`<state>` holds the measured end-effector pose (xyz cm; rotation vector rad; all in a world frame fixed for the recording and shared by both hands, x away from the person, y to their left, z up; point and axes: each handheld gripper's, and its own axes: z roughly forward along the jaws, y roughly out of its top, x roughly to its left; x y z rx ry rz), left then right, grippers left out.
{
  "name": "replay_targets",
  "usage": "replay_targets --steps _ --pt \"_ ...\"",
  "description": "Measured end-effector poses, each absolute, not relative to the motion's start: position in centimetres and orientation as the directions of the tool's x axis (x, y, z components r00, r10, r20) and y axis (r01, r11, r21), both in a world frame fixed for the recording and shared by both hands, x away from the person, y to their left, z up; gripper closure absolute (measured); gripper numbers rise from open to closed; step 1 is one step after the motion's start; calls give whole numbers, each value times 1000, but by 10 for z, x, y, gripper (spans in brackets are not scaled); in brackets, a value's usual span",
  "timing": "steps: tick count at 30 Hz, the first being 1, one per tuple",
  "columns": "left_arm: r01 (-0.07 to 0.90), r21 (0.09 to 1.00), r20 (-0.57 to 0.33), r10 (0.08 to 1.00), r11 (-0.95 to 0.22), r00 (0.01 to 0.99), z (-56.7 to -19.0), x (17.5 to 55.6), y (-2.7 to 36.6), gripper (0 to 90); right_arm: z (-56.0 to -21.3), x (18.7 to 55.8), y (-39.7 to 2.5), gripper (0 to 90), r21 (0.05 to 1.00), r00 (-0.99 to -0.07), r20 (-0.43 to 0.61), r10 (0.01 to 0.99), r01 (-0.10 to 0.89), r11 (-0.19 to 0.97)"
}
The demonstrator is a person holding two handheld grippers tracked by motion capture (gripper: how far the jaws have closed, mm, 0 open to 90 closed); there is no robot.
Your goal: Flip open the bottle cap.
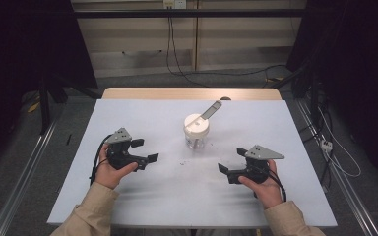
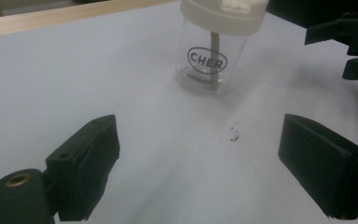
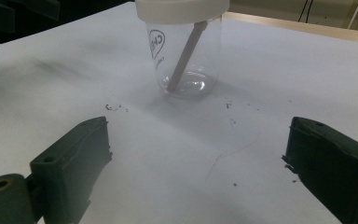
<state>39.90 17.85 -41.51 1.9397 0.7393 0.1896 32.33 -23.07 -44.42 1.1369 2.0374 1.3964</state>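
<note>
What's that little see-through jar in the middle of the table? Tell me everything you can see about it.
The jar is a small, clear, round container, plastic by its look, standing upright on the white table cover between the two grippers, touched by neither. A cream-white lid sits on top. A flat, pale stick leans inside, its lower end on the jar's bottom, and its upper part pokes out through the lid at a slant. An oval printed logo reading "CHER" faces the left gripper view. It looks otherwise empty.

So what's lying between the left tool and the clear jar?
Bare white table sheet, apart from a few dark specks near the jar, seen in the left gripper view past the left tool.
</note>
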Motion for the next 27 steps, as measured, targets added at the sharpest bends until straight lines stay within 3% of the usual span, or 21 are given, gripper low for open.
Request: replay_targets --steps 27 --pt "434 851 -177 617 -295 766 -427 379 223 106 -448 302 -252 67 908 -560 93 823 387 161"
